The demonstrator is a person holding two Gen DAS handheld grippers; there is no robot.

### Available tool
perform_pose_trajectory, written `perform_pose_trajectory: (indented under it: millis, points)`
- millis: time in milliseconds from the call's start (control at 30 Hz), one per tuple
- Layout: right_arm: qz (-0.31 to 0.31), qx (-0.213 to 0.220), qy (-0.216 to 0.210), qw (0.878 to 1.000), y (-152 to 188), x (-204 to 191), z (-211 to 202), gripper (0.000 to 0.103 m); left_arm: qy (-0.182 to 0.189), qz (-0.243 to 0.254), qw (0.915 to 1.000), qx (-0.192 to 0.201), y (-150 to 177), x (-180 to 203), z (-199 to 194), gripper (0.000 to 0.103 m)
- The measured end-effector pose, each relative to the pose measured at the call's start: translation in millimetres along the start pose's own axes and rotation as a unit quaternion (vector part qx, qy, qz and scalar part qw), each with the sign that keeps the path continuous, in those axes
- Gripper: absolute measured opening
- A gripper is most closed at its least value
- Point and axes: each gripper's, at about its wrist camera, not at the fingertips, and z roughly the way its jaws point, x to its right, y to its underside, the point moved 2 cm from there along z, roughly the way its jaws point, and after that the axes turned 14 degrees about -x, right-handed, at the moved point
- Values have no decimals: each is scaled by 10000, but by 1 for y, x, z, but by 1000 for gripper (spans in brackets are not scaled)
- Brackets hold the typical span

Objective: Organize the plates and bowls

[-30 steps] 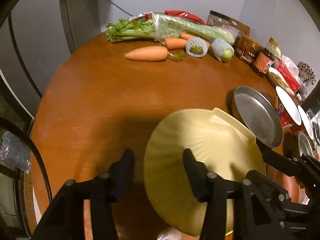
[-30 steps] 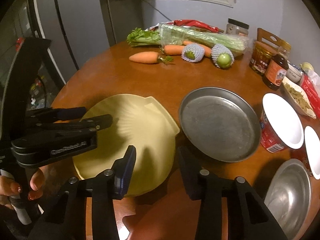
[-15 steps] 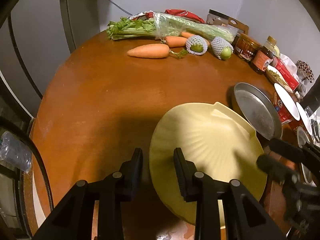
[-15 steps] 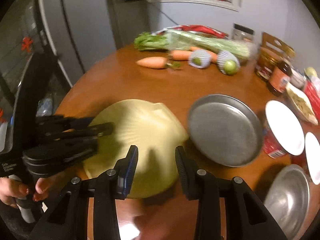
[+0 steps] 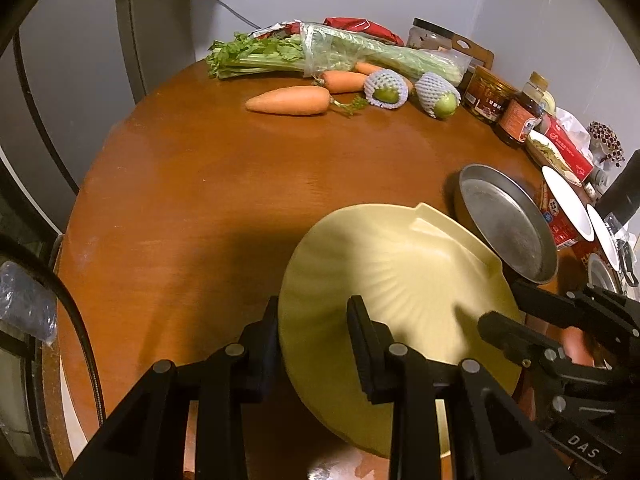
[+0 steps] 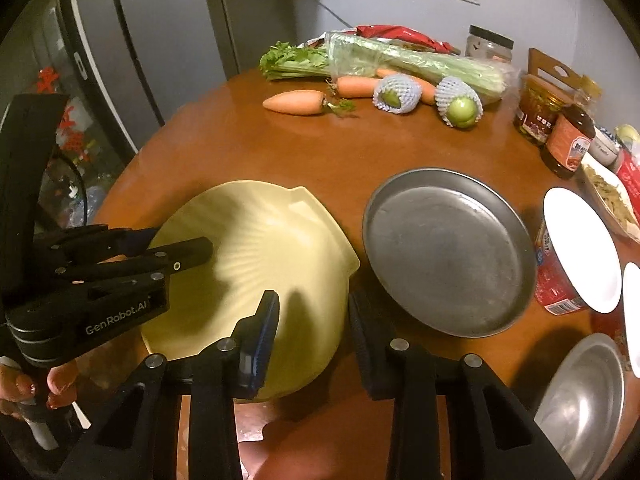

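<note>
A pale yellow shell-shaped plate (image 5: pixel 400 280) lies on the round wooden table, also in the right wrist view (image 6: pixel 260 256). My left gripper (image 5: pixel 314 334) has its fingers on either side of the plate's left rim. My right gripper (image 6: pixel 314 328) has its fingers on either side of the plate's right rim. Both stand partly closed around the rim; whether they press on it I cannot tell. A round steel plate (image 6: pixel 448 252) lies just right of the yellow plate. A steel bowl (image 6: pixel 584 400) sits at the front right.
Carrots (image 6: pixel 296 102), celery (image 6: pixel 380 60) and two netted green fruits (image 6: pixel 460 108) lie at the table's far side. Jars and a sauce bottle (image 6: pixel 568 144), a red cup (image 6: pixel 560 276) with a white plate (image 6: pixel 582 248) on top stand at the right. A refrigerator (image 6: pixel 120 40) stands left.
Both grippers narrowed from wide open around the yellow plate's opposite rims. The plate sits in about the same place.
</note>
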Motion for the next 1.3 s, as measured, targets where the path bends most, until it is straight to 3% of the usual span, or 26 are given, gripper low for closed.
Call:
perform_pose_trajectory:
  millis: [600, 1300]
  points:
    - [-96, 75, -435, 9990, 20, -38, -16, 38, -392, -44, 9992, 92, -27, -20, -3, 32]
    - [-102, 38, -508, 9986, 27, -45, -6, 39, -129, -158, 9995, 253, -31, -27, 0, 37]
